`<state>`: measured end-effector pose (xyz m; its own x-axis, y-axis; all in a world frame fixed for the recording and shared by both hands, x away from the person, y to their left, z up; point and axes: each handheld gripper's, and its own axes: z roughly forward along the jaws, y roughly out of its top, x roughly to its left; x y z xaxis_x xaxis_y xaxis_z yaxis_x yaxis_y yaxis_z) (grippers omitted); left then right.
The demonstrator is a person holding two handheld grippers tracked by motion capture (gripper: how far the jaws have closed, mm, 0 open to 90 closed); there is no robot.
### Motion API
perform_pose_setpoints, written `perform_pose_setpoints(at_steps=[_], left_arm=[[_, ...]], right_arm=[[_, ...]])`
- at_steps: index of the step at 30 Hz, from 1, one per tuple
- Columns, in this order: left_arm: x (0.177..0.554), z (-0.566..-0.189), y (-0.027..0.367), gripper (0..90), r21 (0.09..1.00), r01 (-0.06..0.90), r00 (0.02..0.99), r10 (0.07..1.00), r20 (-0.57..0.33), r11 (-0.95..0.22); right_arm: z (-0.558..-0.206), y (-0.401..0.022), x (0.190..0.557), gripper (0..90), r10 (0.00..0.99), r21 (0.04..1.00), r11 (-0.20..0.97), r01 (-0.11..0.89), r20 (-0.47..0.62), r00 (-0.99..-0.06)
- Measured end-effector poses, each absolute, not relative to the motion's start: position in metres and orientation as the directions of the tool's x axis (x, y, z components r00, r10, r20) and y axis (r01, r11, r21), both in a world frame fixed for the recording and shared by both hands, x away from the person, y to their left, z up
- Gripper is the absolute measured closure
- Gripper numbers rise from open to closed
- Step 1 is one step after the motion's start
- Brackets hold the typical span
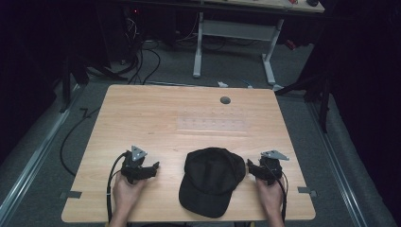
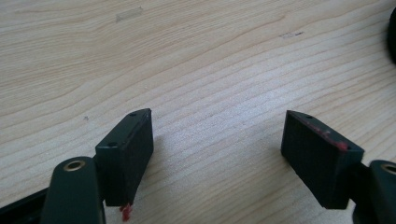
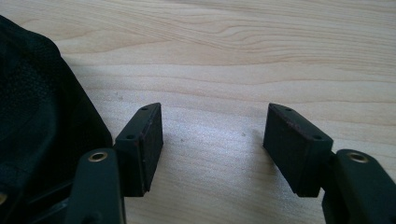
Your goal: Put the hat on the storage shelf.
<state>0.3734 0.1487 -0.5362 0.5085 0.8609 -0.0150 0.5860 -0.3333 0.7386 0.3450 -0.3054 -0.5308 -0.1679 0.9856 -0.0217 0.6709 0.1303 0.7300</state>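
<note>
1. The black cap [image 1: 213, 180] lies on the wooden counter [image 1: 189, 113] near your edge, between your two grippers, brim toward you; no logo or writing can be read on it.
2. Your left gripper [image 1: 152, 169] rests on the counter well left of the cap, its jaws spread apart with bare wood between them.
3. Your right gripper [image 1: 250, 166] sits just beside the cap's right side, jaws also apart and holding nothing; in the right gripper view the dark fabric lies close to one jaw.
4. Farther back, a clear strip [image 1: 213, 125] lies flat on the counter, and a round grey grommet [image 1: 225, 100] sits near the far edge.
5. Beyond the counter stands another desk's white frame [image 1: 234, 47], with cables [image 1: 146, 61] on the floor.
</note>
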Motion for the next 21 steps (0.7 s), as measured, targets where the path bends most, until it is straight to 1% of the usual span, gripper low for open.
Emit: perform_pose_setpoints(at_steps=[21], left_arm=[[0.3729,-0.5362,0.1483,25.6,0.738,0.586,0.507,0.862,-0.012,-0.334]], right_arm=[[-0.5305,-0.3061,0.344,38.8,0.984,0.729,0.139,0.67,-0.023,-0.178]])
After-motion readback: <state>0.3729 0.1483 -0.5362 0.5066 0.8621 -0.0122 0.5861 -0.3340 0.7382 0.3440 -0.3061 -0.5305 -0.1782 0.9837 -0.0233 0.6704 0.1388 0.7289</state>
